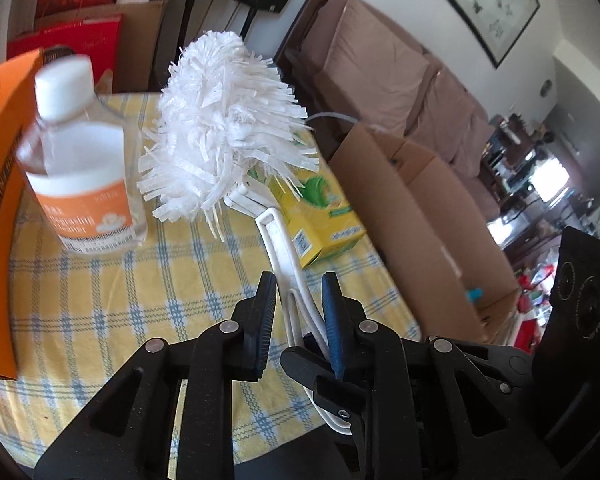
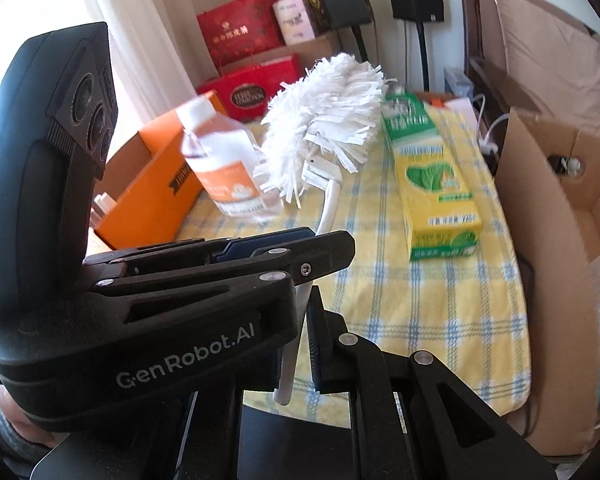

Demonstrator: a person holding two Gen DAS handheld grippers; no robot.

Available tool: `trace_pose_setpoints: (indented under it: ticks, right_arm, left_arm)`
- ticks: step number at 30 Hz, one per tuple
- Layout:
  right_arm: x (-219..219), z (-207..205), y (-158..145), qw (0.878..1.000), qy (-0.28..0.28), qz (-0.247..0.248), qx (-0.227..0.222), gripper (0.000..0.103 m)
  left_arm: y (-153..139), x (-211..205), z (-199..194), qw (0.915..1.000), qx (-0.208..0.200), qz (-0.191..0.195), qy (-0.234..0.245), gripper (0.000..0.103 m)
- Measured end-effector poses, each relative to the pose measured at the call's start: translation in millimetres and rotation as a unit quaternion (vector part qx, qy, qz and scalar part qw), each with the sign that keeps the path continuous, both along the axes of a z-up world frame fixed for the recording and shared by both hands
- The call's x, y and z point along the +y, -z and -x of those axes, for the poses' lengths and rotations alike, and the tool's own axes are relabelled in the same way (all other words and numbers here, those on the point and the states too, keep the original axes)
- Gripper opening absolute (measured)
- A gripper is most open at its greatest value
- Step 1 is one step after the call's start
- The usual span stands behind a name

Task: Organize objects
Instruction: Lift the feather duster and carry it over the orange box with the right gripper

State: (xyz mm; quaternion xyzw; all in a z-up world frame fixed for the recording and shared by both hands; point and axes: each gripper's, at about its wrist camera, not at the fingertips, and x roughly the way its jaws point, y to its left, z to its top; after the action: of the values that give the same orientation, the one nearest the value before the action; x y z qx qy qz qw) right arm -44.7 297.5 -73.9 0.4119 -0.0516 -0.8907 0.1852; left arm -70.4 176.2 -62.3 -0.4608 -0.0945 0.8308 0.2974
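At mid-frame, above the bench [image 1: 100, 280], the light, floppy-headed duster [image 1: 224, 120] was best gripped by its stiff handle, where both the left gripper [image 1: 298, 292] and right gripper [image 2: 302, 320] were clamped.

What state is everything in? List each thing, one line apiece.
duster: held aloft, head up
left gripper: fingers shut on duster handle
right gripper: fingers around handle end, grip unclear
bottle: upright, capped
yellow carton: lying flat, closed
orange box: open-topped
cardboard box: flaps open
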Motion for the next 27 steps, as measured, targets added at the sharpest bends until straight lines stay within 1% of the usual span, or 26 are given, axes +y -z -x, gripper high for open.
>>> trace_pose_setpoints:
  ticks: [7,14,18,21,27]
  right_arm:
    - [-17.2,-12.6,-37.7,0.999,-0.006,-0.024,0.046,0.010]
    - [-42.3,-15.4,-69.5,0.995,-0.036,-0.039,0.079,0.010]
    - [-64.7,-12.1,-80.5,0.993,-0.058,-0.047,0.090,0.010]
    - [-82.4,-6.8,-85.3,0.991,-0.075,-0.049,0.095,0.010]
    - [-120.7,7.0,-89.2,0.988,-0.114,-0.043,0.094,0.010]
  left_arm:
    - [-39.4,-18.2,-2.9,0.9990,0.034,-0.025,-0.013,0.021]
    - [-66.5,-51.3,-0.5,0.9961,0.057,-0.052,-0.042,0.021]
    - [-75.9,-75.6,5.3,0.9938,0.064,-0.064,-0.065,0.021]
    - [-77.8,-90.7,9.8,0.9919,0.066,-0.069,-0.083,0.021]
    - [-80.6,-133.6,17.5,0.9866,0.067,-0.076,-0.128,0.021]
